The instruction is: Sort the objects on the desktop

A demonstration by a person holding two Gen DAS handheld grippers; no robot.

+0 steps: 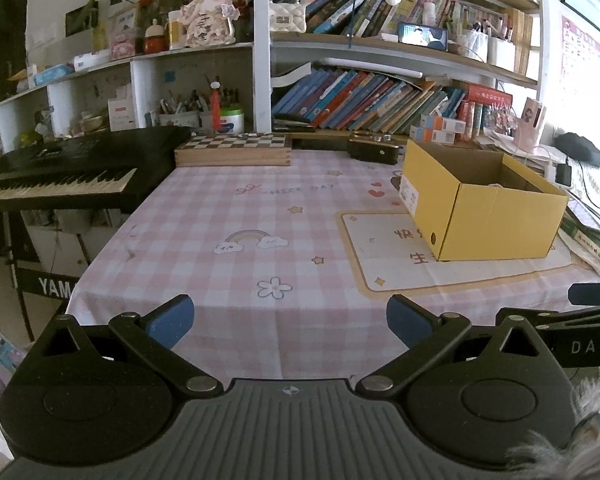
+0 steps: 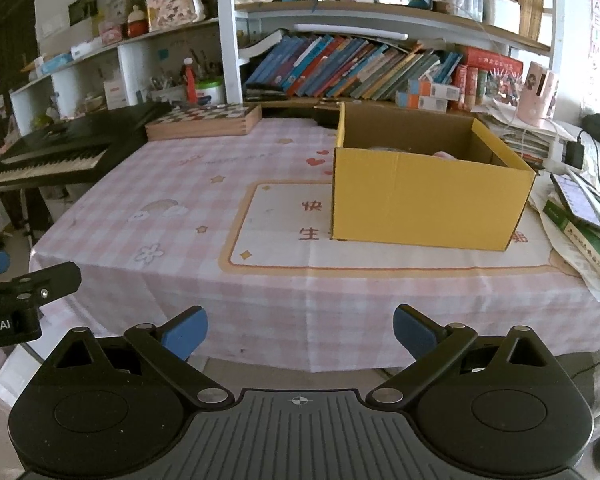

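An open yellow cardboard box (image 1: 496, 216) stands on the right part of the pink checked tablecloth (image 1: 240, 208). It also shows in the right wrist view (image 2: 424, 200), with something pale and pink just visible inside near its far wall. My left gripper (image 1: 290, 322) is open and empty, low over the table's front edge. My right gripper (image 2: 300, 330) is open and empty, just in front of the table's front edge, facing the box. Each gripper shows at the edge of the other's view.
A wooden chessboard box (image 1: 234, 148) lies at the table's back. A black keyboard (image 1: 72, 172) stands to the left. Books, a tablet and cables (image 2: 580, 208) are piled to the right of the box. Bookshelves (image 1: 380, 96) fill the back wall.
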